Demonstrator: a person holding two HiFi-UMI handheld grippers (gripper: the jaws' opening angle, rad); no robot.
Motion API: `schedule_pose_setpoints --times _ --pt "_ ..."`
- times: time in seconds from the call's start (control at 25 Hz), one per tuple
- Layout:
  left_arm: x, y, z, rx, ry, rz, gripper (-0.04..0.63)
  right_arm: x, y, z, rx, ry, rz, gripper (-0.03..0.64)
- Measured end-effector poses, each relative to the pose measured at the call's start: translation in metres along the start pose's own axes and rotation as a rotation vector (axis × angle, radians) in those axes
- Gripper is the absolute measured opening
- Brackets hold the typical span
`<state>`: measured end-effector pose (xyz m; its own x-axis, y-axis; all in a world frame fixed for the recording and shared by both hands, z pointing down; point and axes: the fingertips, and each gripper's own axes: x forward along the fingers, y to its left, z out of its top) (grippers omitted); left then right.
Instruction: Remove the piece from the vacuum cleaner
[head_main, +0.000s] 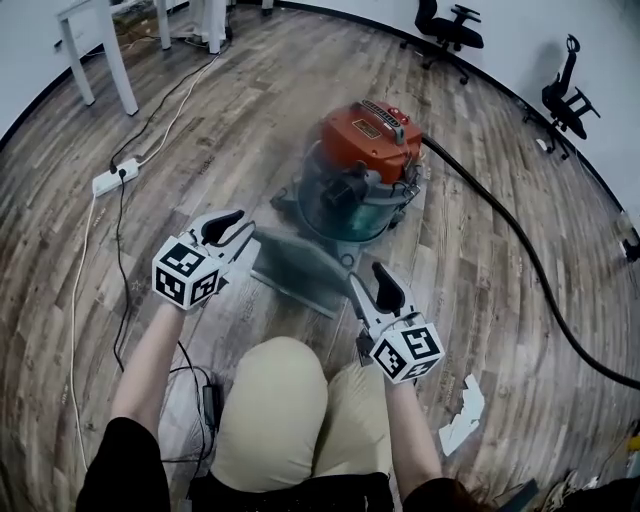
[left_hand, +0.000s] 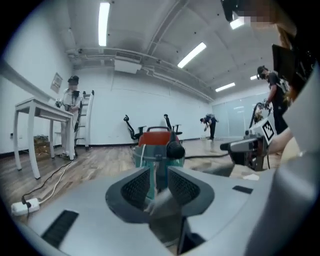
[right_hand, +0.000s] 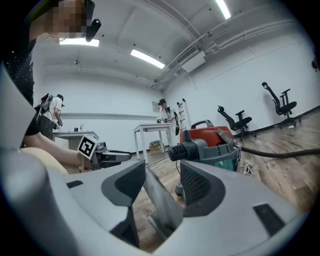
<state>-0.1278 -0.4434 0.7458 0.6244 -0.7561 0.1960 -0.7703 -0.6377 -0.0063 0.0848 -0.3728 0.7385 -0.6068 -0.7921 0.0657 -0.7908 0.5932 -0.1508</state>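
Knees (head_main: 298, 400) lie at 6 o'clock. The left gripper (head_main: 236, 228) and right gripper (head_main: 374, 282) hold their fingers apart, unclamped, at the 2 ends of the grey panel (head_main: 300, 268). It is probably stiff and light, best gripped by its short edges.

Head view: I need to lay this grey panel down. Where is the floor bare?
Bare boards lie between the power strip and the vacuum cleaner, and right of the hose. Crowded between vacuum cleaner and knees.
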Motion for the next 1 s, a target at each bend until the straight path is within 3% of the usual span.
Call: schedule_pose_setpoints --times 0.12,0.28,0.32,0.36,0.4,0.56,1.0 --pt "-0.008 -0.004 0.034 -0.059 -0.130 -0.009 0.098 -0.004 -0.002 0.014 0.022 -0.035 0.006 0.210" --pt "-0.003 -0.032 0.041 0.056 -0.106 -0.088 0.094 -0.007 0.007 0.016 0.003 -0.008 0.052 0.201" --pt "-0.001 -0.038 0.038 0.087 -0.086 -0.100 0.036 -0.006 0.009 0.015 -0.002 0.004 0.059 0.138" --pt "0.001 -0.045 0.034 0.115 -0.067 -0.111 0.009 -0.006 0.010 0.013 -0.004 0.017 0.063 0.022" --pt "0.002 -0.051 0.030 0.138 -0.050 -0.125 0.009 -0.006 0.012 0.010 -0.007 0.030 0.068 0.011" --pt "0.007 -0.068 0.019 0.156 -0.018 -0.154 0.009 -0.007 0.019 0.005 -0.072 0.068 0.085 0.011" --pt "0.004 -0.064 0.016 0.127 -0.018 -0.126 0.009 -0.004 0.032 0.009 -0.130 0.067 0.115 0.011"
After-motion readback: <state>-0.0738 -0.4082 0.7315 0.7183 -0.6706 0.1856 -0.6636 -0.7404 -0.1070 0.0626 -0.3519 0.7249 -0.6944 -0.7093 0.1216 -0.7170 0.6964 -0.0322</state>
